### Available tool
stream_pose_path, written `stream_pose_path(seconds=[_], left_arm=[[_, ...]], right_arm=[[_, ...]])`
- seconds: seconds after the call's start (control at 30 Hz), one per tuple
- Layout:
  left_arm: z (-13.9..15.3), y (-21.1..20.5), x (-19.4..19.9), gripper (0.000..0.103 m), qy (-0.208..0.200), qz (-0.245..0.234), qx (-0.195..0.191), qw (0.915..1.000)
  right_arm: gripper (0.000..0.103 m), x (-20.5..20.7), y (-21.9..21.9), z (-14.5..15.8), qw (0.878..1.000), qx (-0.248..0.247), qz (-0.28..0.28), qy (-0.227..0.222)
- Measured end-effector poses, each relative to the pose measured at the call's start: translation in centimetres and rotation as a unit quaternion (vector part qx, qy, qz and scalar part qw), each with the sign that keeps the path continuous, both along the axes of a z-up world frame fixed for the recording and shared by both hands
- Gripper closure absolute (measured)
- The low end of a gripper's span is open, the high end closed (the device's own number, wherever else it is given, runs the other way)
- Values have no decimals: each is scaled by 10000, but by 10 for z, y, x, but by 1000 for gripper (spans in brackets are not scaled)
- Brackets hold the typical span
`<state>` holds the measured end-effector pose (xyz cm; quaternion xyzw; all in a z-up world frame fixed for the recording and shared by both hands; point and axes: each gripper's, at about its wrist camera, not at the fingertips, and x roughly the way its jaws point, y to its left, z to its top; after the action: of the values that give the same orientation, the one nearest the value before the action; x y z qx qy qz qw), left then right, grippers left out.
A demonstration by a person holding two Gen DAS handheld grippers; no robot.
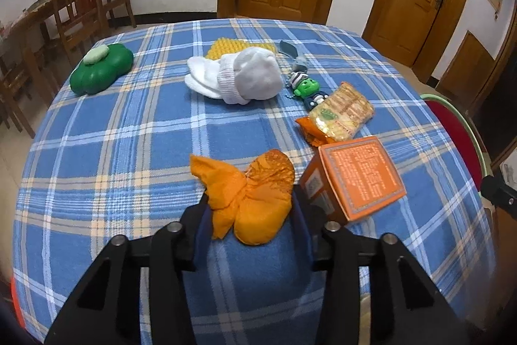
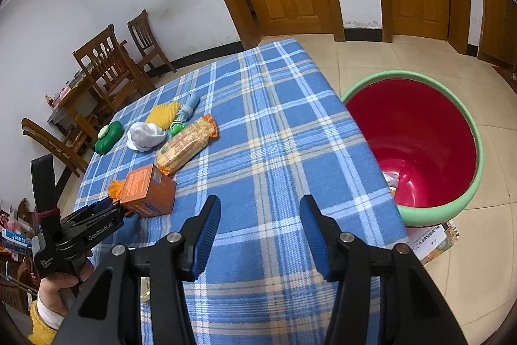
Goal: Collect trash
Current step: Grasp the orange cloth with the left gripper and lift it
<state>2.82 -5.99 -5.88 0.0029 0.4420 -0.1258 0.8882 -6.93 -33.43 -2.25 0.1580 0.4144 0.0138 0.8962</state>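
An orange crumpled wrapper lies on the blue plaid tablecloth, and my left gripper is shut on it, one pad pressing each side. In the right wrist view the same wrapper shows just beyond the left gripper, which a hand holds. An orange box stands right beside it, with a cracker packet behind. My right gripper hangs open over bare cloth near the table's right edge. Below that edge on the floor stands a red bin with a green rim.
Farther back on the table lie white socks, a green clover-shaped object, a green figure keychain and a yellow bumpy pad. Wooden chairs stand at the left. Papers lie under the bin.
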Motion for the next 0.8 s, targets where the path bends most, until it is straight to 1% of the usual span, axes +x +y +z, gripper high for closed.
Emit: stream_pose_path(seconds=[0.17,0.43,0.57,0.8], left_arm=[[2,4,-2,64,8,52,-193,9998],[18,22,-10,65,-166,275,-388,9987],[26,39,-14,65,-200,501,-464,9975],[30,61,-20,65,-197,784,-545,9952]], right_arm=[[49,0,4,-1,10000,-2,40,4],[49,4,14,0,9999,-16,157,-10],[49,9,25,2,9995,-19,297,-46],[49,22,55,2,9979,-12,651,-57]])
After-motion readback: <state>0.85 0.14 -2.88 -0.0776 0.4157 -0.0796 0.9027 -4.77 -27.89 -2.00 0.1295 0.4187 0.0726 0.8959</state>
